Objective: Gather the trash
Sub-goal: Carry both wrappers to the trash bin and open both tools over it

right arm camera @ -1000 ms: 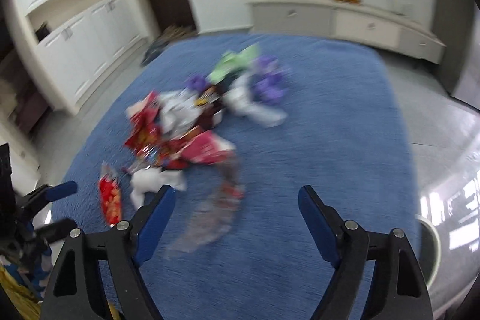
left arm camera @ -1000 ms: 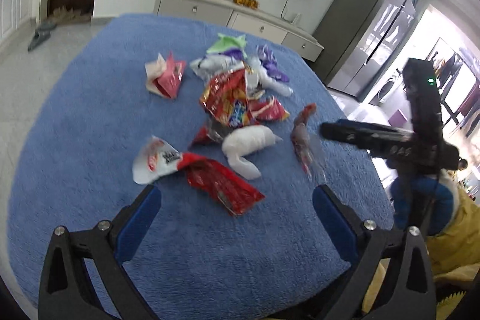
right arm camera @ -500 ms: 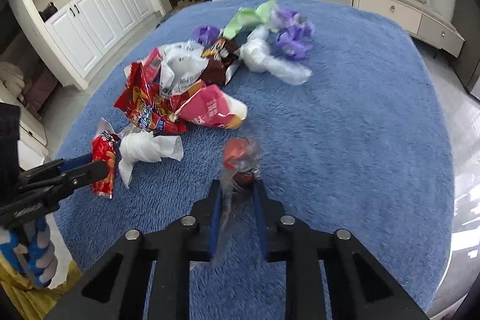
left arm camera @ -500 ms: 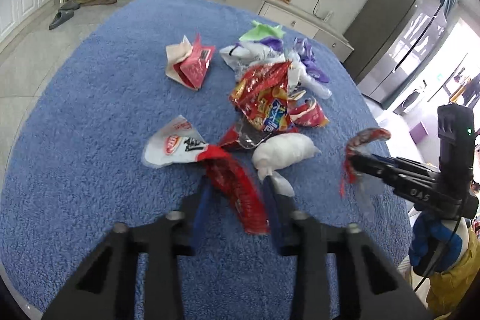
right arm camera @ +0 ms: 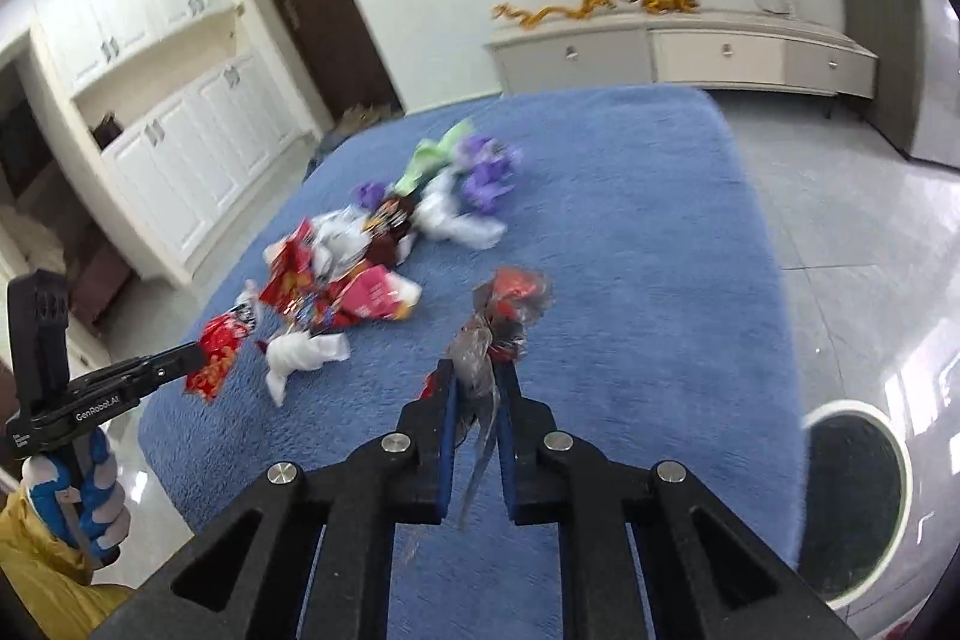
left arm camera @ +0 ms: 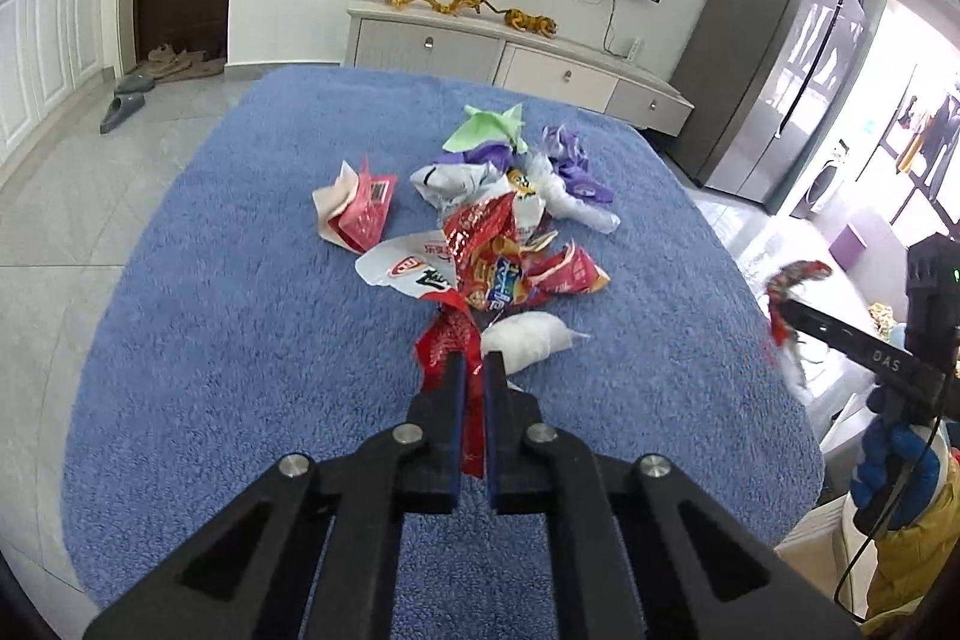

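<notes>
Left gripper clamped tight on a red wrapper, its white printed end trailing up toward the pile. Wrapper's near end pinched between the blue pads, lifted off the blue cloth covering the desk. Just right of it, a white crumpled bag lying on the cloth. Behind, a heap of trash: red and yellow snack packets, a pink-and-red wrapper set a little apart on the left, green paper and purple plastic at the far end. Further right, right gripper closed on a clear plastic wrapper with red print, held up above the cloth, clear of the heap and blurred. Near the desk's right edge, on the floor, a round white-rimmed bin.
</notes>
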